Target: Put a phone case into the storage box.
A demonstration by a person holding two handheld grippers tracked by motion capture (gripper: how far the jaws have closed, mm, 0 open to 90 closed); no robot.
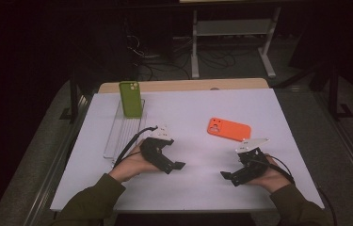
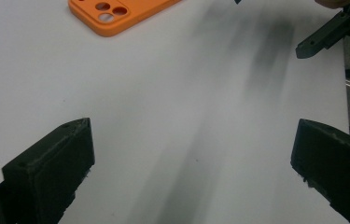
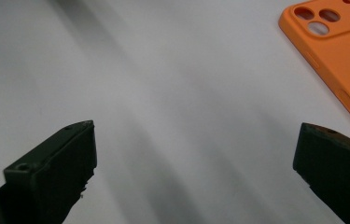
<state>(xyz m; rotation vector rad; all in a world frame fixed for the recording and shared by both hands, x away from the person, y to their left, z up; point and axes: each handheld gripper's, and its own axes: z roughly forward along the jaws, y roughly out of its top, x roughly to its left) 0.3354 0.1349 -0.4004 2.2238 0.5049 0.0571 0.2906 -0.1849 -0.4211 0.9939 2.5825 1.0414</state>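
In the high view, a white board (image 1: 197, 141) lies on the table. The left gripper (image 1: 176, 165) rests low over the board, at the left of the middle, held by the left hand (image 1: 134, 165). The right gripper (image 1: 227, 176) is at the right, held by the right hand (image 1: 268, 176), and the two point toward each other with bare board between them. Both hold nothing. An orange case (image 1: 228, 129) lies flat on the board, just beyond the right gripper and apart from it. A green case (image 1: 131, 98) stands upright in a clear rack (image 1: 117, 132) near the far left edge, behind the left gripper. This view alone gives the green case and the rack.

In the left gripper view, the two black jaws stand wide apart, released, and between them is only white board with soft shadows. The orange case (image 2: 116, 14) is at the top left, camera holes up, well apart from the jaws. At the top right, the tip of the right gripper (image 2: 312, 44) comes in.

In the right gripper view, the jaws are also spread wide and released, with bare board between them. The orange case (image 3: 336, 51) lies at the right edge, nearer here than in the left gripper view, and its side buttons can be seen.
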